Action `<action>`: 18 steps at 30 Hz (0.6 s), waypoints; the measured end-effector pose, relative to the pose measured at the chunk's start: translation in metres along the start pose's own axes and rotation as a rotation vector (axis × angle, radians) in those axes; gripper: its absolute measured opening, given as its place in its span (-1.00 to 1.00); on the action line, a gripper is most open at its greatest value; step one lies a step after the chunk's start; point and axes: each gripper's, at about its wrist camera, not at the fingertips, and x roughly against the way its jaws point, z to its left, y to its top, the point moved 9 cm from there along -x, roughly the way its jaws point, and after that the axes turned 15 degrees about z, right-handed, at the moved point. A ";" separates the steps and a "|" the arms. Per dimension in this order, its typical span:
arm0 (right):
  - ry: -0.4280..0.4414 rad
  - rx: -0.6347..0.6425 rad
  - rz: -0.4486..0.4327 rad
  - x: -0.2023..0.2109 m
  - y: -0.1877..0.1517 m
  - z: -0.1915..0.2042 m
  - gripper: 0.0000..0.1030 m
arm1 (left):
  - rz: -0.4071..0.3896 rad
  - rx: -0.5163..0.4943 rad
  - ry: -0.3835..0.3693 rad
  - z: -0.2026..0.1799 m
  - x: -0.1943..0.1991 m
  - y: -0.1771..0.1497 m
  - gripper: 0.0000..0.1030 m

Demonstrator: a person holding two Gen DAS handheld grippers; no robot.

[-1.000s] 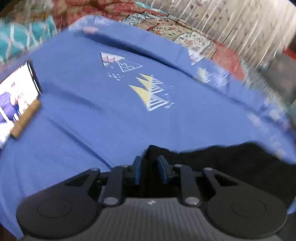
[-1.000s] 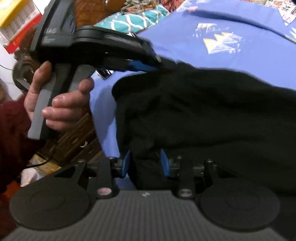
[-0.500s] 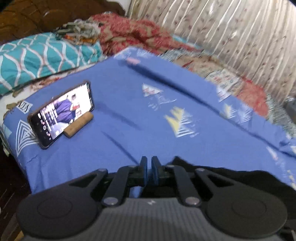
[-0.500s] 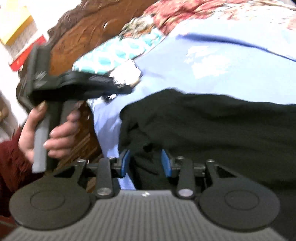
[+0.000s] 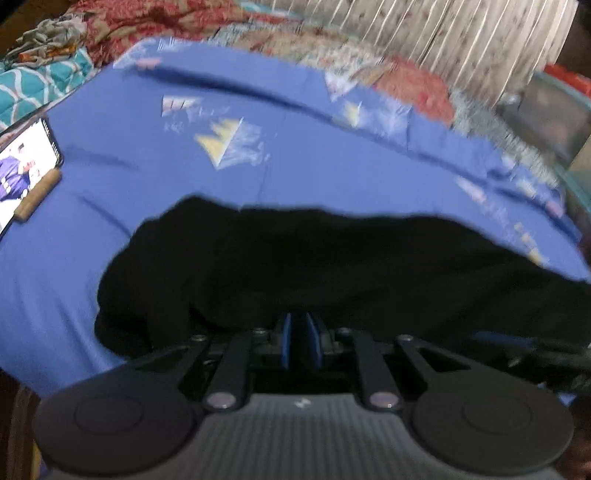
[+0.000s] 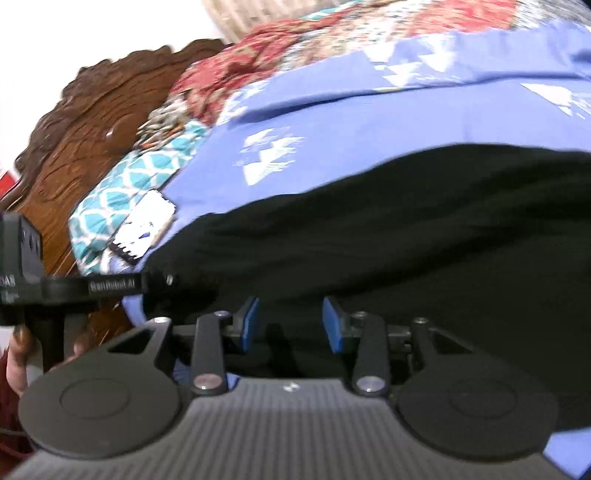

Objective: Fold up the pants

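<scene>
Black pants [image 5: 332,258] lie bunched in a long band across the blue patterned bed sheet [image 5: 258,122]. My left gripper [image 5: 299,339] sits at their near edge, its blue pads almost together on the dark cloth. In the right wrist view that left gripper [image 6: 162,282] comes in from the left, held by a hand [image 6: 18,365], with its tip buried in the edge of the pants [image 6: 406,240]. My right gripper [image 6: 290,325] holds a thick fold of the black cloth between its partly parted blue pads.
A lit phone [image 5: 26,173] leans on a wooden stand at the sheet's left side, seen also as the phone [image 6: 146,229]. A teal pillow [image 6: 122,184], a carved wooden headboard [image 6: 81,129] and a red patterned quilt [image 5: 155,26] lie beyond. A curtain [image 5: 443,33] hangs behind.
Both grippers have travelled across the bed with the pants. Far more black cloth now fills the left view. The right view has tilted, and the left gripper sits lower in it.
</scene>
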 end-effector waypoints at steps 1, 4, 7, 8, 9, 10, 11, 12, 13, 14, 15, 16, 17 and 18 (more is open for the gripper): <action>-0.008 -0.014 -0.001 0.001 -0.001 -0.005 -0.20 | 0.013 0.005 0.015 0.003 -0.005 -0.002 -0.79; -0.051 -0.064 0.006 -0.001 -0.004 -0.025 -0.20 | 0.020 0.056 0.026 0.022 -0.012 -0.005 -0.88; -0.100 -0.111 0.041 -0.004 -0.013 -0.049 -0.23 | 0.037 0.120 -0.022 0.036 -0.014 -0.002 -0.88; -0.083 -0.125 0.036 -0.004 -0.013 -0.051 -0.23 | 0.041 0.120 -0.024 0.036 -0.015 -0.002 -0.88; -0.076 -0.130 0.033 -0.004 -0.014 -0.052 -0.23 | 0.042 0.112 -0.015 0.036 -0.015 -0.001 -0.88; -0.076 -0.126 0.034 -0.005 -0.013 -0.052 -0.23 | 0.043 0.105 -0.004 0.035 -0.014 -0.001 -0.88; -0.076 -0.122 0.033 -0.005 -0.012 -0.052 -0.22 | 0.043 0.100 0.006 0.034 -0.014 -0.001 -0.88; -0.073 -0.123 0.032 -0.005 -0.013 -0.052 -0.21 | 0.044 0.097 0.012 0.033 -0.015 -0.001 -0.88; -0.069 -0.124 0.031 -0.005 -0.013 -0.052 -0.21 | 0.046 0.095 0.015 0.032 -0.015 -0.001 -0.88; -0.064 -0.126 0.029 -0.005 -0.013 -0.053 -0.21 | 0.048 0.096 0.015 0.032 -0.014 -0.002 -0.88; -0.060 -0.129 0.028 -0.004 -0.014 -0.054 -0.21 | 0.051 0.098 0.014 0.033 -0.014 -0.001 -0.88; -0.055 -0.132 0.027 -0.004 -0.014 -0.055 -0.21 | 0.055 0.100 0.013 0.033 -0.014 0.000 -0.88; -0.050 -0.135 0.027 -0.003 -0.014 -0.056 -0.21 | 0.059 0.101 0.014 0.033 -0.014 0.000 -0.88; -0.046 -0.136 0.026 0.000 -0.017 -0.058 -0.21 | 0.063 0.101 0.017 0.033 -0.014 0.000 -0.88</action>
